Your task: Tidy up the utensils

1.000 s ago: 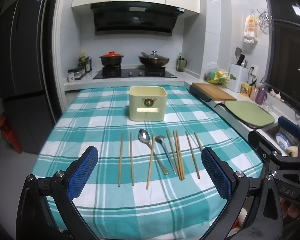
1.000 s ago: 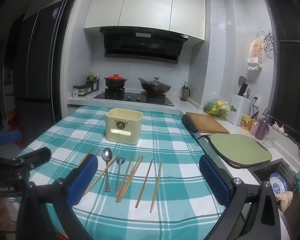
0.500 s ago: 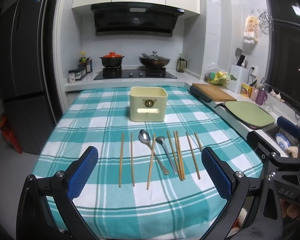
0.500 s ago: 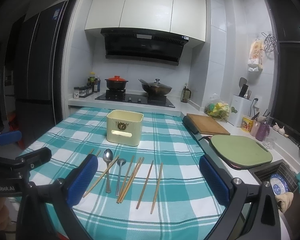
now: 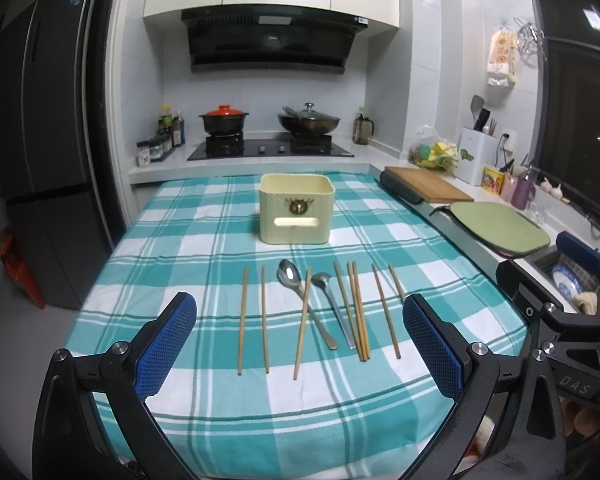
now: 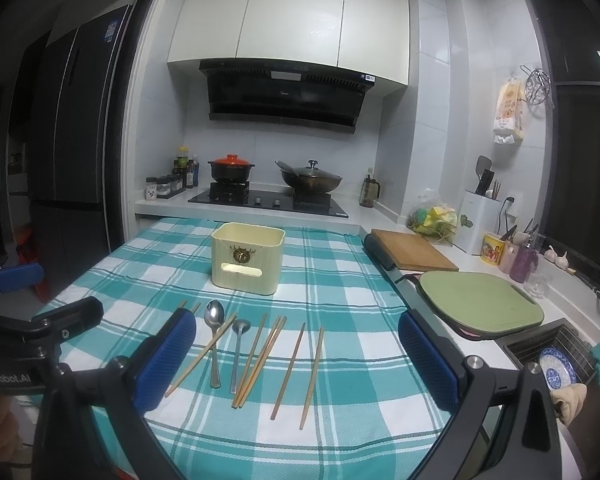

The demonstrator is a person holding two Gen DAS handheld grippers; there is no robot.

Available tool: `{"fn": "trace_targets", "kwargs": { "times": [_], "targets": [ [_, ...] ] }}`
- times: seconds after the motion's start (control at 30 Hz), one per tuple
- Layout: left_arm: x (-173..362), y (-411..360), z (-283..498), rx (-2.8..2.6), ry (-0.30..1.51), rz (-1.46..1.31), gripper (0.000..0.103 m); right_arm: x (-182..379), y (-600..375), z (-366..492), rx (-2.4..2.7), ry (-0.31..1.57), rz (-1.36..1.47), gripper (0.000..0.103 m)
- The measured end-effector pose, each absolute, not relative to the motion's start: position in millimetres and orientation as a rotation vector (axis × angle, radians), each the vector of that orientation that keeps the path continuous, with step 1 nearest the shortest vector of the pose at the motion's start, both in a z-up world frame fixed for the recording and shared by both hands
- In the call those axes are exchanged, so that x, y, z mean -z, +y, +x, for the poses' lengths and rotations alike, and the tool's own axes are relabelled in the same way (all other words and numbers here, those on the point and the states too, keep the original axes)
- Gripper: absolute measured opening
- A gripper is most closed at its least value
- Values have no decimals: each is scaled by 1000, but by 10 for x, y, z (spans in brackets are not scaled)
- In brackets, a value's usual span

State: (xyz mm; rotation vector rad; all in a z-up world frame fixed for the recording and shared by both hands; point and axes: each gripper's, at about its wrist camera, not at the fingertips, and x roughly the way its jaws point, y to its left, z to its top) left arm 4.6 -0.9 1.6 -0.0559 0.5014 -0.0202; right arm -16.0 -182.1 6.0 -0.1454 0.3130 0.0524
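I am over a table with a green and white checked cloth [image 5: 180,240]. Behind it is a stove [image 5: 270,148] with a red-lidded pot [image 5: 223,118] and a dark wok [image 5: 309,120]. A tall dark fridge [image 5: 48,140] stands on one side, and a counter with a wooden board [image 5: 428,184] and a green board [image 5: 500,226] runs along the other.

My left gripper [image 5: 300,344] is wide open and holds nothing. My right gripper [image 6: 296,364] is wide open too, with nothing in it.

The chopsticks [image 5: 253,318] and two spoons [image 5: 290,276] lie in a row on the cloth, between my fingers and the cream box [image 5: 297,208], which stands further back.

My left view shows the two chopsticks at the far left clearly. In my right view my blue pad [image 6: 164,364] hides most of them. My right view shows more of the white cupboards [image 6: 296,20] and a blue plate [image 6: 556,370] in the sink.
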Motion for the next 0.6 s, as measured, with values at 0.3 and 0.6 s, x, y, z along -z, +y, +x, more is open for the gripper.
{"fn": "trace_targets", "kwargs": {
  "times": [0.3,0.6],
  "targets": [
    [2,-25,68,22,509,-52,103,-33,-1865,-125,-60,332,-138,103],
    [5,-26,68,21,510,-53,103,-40,-1872,-103,-56,331,-135,103]
  ]
}}
